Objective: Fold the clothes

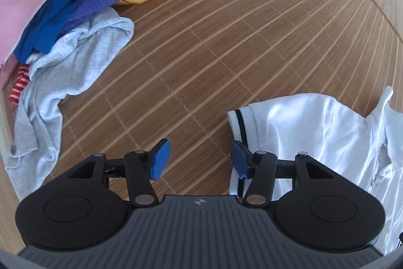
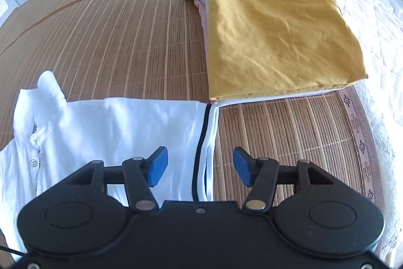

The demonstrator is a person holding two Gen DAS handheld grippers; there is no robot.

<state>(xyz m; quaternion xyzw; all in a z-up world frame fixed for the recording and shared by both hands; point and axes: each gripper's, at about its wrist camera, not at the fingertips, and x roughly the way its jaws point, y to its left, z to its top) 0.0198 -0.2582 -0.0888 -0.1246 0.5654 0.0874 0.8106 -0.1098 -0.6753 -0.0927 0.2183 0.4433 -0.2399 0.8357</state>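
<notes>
A white polo shirt (image 1: 314, 132) with a dark stripe on its sleeve cuff lies flat on the bamboo mat (image 1: 226, 42). In the left wrist view my left gripper (image 1: 200, 161) hangs open above the mat, its right pad at the left sleeve's cuff and nothing between the pads. In the right wrist view the same white polo shirt (image 2: 113, 132) shows its collar and buttons at the left. My right gripper (image 2: 200, 167) stands open over the striped cuff (image 2: 204, 143) of the right sleeve, and the pads do not press on it.
A heap of unfolded clothes (image 1: 75, 4) in pink, blue, purple, yellow stripes and light grey lies at the left. A folded stack topped by a mustard garment (image 2: 277, 24) sits beyond the shirt on the mat (image 2: 113, 29). White bedding (image 2: 377, 29) borders the mat's patterned edge at the right.
</notes>
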